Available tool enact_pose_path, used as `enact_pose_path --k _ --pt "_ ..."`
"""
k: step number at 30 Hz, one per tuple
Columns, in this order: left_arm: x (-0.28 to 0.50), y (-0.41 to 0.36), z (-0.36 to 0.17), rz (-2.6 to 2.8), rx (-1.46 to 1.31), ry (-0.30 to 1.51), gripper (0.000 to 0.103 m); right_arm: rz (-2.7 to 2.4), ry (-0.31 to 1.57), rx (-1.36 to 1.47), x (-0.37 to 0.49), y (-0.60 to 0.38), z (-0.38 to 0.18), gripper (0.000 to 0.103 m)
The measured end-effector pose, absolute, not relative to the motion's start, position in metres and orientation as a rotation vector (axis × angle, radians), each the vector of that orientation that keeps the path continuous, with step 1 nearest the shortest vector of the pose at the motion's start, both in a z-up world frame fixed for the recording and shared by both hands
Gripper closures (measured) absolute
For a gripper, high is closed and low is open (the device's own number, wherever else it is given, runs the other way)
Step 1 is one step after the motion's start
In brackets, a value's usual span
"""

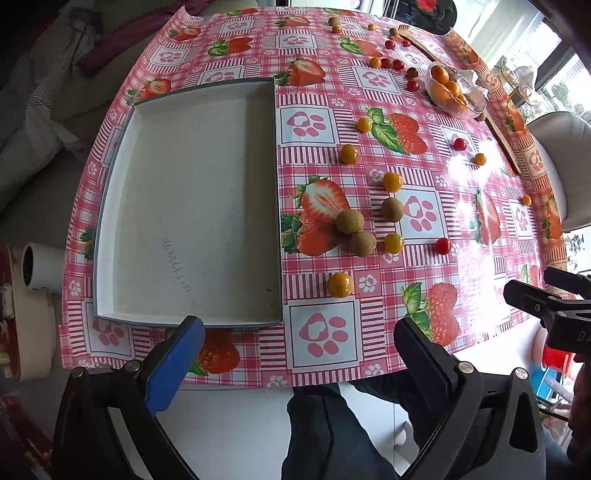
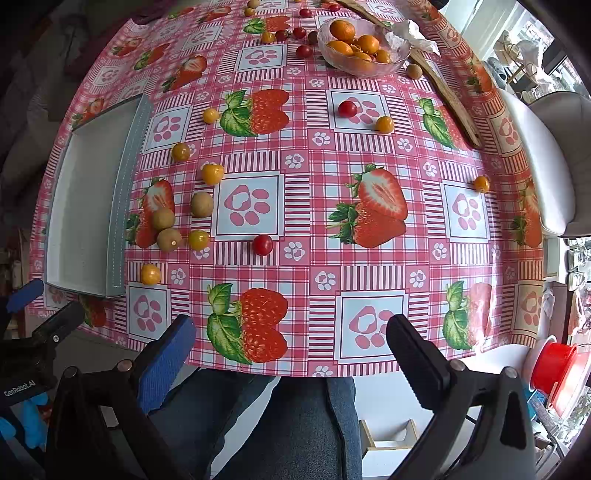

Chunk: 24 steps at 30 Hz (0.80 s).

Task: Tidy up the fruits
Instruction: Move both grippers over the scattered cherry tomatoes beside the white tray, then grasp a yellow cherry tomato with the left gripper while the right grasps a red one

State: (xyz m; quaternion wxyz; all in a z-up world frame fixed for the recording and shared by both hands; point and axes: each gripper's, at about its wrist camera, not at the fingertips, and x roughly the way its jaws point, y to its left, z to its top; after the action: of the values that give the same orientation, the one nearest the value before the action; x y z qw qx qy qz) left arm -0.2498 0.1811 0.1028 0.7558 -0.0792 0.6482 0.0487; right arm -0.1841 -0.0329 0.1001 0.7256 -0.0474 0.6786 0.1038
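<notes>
The tablecloth [image 2: 314, 155], pink check w/ strawberry and paw prints, covers the whole table; everything below is placed relative to the grey tray [image 1: 192, 206].

The tray is a shallow rectangular box w/ a white inside, nothing in it, lying flat on the cloth's left part. Far to its right, near the table's back edge, a clear glass bowl [image 2: 364, 46] holds several orange kumquat-like fruits, w/ crumpled paper [image 2: 410, 35] just beside it and a long wooden utensil [image 2: 448, 96] running along that edge.

The left gripper [image 1: 295, 343] hangs off the table's near edge, just below the tray's near right corner, fingers spread wide, nothing between them. The right gripper [image 2: 291, 339] hangs off the same edge well right of the tray, likewise spread wide and holding nothing. A person's legs in dark trousers [image 2: 280, 424] show under both.

Loose fruit, none in the tray: 3 brown kiwi berries [image 1: 350, 221] cluster just right of the tray's long side, 2 of them touching. Around them lie 5 or so yellow-orange physalis-type berries [image 1: 340, 284], the nearest by the tray's near right corner. A red cherry tomato [image 1: 442, 246] sits further right of the cluster; another [image 2: 347, 109] lies well right of the tray, nearer the bowl. More small red and yellow fruit [image 1: 392, 63] is scattered at the far end by the bowl; too small to tell apart.
</notes>
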Motion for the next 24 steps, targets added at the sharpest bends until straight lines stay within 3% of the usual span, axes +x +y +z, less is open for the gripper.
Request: enact_pose_path --k 13,15,16,24 --pt "-0.241 0.126 0.05 0.145 -0.126 1.409 0.0 0.305 1.534 -0.186 -0.162 -0.031 0.06 0.001" --pt "-0.236 0.121 0.045 0.149 -0.107 1.4 0.003 0.329 1.527 -0.205 -0.158 -0.025 0.054 0.007" --pt "-0.234 0.119 0.041 0.15 -0.094 1.398 0.012 0.342 1.527 -0.212 -0.155 -0.022 0.051 0.011" --pt "-0.222 0.123 0.021 0.192 -0.082 1.41 0.012 0.395 1.537 -0.235 -0.138 -0.001 0.026 0.026"
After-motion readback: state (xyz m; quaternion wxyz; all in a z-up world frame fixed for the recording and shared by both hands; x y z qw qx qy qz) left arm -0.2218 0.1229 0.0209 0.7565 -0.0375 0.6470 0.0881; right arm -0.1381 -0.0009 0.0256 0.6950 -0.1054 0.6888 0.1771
